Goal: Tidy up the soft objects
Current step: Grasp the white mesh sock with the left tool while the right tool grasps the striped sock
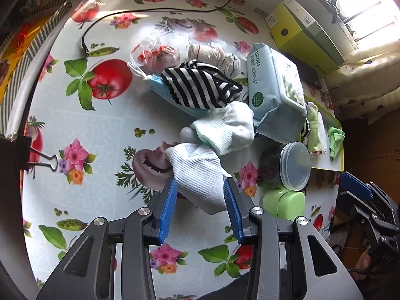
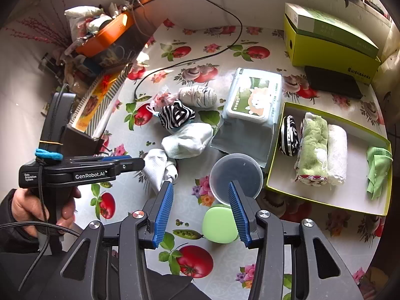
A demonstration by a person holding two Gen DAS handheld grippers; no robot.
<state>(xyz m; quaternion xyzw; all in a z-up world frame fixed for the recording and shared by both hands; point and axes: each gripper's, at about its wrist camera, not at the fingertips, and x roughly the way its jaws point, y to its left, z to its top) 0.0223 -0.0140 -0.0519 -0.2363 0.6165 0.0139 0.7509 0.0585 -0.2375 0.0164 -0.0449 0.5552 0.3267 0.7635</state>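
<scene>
On the left of the tabletop (image 2: 140,135), the left gripper (image 1: 200,187) comes down over a white ribbed sock (image 1: 197,172). Its fingers (image 1: 167,205) stand wide on either side of the cloth, seemingly not yet pressing. The step looks like picking this sock from the pile; next the fingers must close and carry it to the tray (image 2: 325,201). The sock lies crumpled and limp, touching a pale mesh sock (image 1: 225,127). Further right, the right gripper (image 2: 200,192) hangs half open and empty above a round lid (image 2: 235,175).

Black tongs (image 2: 201,198) with ribbed blue pads (image 2: 163,211), silver screws, possibly a dark sleeve (image 2: 7,225)
</scene>
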